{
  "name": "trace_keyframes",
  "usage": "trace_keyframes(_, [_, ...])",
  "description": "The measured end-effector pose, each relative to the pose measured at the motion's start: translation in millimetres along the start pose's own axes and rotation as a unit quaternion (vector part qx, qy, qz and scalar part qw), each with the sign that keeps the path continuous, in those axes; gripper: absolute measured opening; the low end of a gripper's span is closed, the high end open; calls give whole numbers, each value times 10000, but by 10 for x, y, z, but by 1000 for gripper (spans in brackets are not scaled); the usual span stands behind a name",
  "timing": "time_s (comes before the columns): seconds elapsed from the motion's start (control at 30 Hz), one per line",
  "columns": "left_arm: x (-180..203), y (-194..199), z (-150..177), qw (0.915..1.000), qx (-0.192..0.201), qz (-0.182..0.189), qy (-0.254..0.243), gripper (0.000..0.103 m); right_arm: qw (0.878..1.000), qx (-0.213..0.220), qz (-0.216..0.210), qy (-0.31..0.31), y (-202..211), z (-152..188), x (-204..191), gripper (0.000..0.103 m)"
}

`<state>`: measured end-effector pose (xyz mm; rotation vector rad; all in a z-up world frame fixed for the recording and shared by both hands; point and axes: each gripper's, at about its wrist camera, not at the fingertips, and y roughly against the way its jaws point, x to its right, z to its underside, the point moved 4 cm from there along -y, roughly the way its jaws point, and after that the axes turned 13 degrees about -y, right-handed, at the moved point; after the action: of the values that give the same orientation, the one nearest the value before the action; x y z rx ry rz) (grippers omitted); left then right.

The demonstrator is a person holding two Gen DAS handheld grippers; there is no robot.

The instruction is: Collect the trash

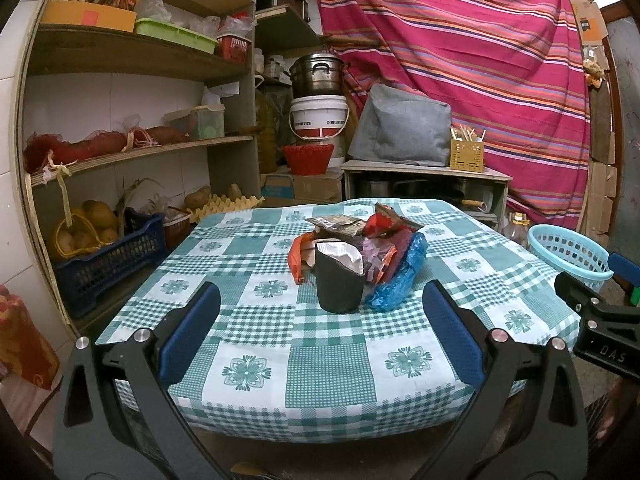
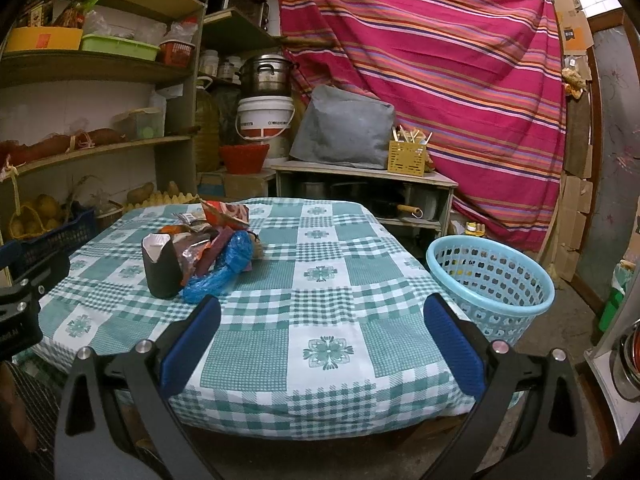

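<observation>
Trash untouched at the middle of the table (image 1: 328, 364), under its green-and-white checked cloth: a black paper cup with a white lining (image 1: 340, 280), a crumpled blue plastic bag (image 1: 396, 276) touching it at three o'clock, and red and orange foil wrappers (image 1: 384, 220) heaped just behind. Judged to be the opening step, the reach for the first piece, with nothing lifted yet.

Left gripper (image 1: 320, 300) held short of the near table edge, jaws spread wide and empty, cup dead ahead at twelve o'clock. Right gripper (image 2: 322, 308) likewise, jaws spread on nothing, heap off at ten o'clock.

Next move, probably: forward and down over the cup, jaws kept apart until astride its wall, then a gentle close, since thin paper would likely buckle. Bag and wrappers leaning on it, so apt to slide when it was lifted.

Shown whole only from the right wrist: a light-blue perforated plastic basket (image 2: 492, 284) on the floor at two o'clock, just beside the table, seemingly the place for the trash. From the left wrist, only part of it visible at three o'clock, but a squarer look into the cup.
</observation>
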<state>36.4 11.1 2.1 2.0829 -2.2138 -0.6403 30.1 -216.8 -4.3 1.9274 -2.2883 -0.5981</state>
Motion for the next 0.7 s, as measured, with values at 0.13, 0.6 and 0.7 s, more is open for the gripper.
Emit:
trace_keyframes(0.13, [4, 2, 0, 10000, -9, 4, 0, 98, 10000, 5, 0, 9, -1, -2, 0, 99])
trace_keyframes(0.6, [7, -3, 2, 10000, -6, 1, -2, 98, 10000, 22, 12, 28, -15, 0, -5, 99])
trace_keyframes(0.7, [7, 1, 2, 10000, -8, 5, 4, 98, 10000, 10, 13, 28, -17, 0, -5, 99])
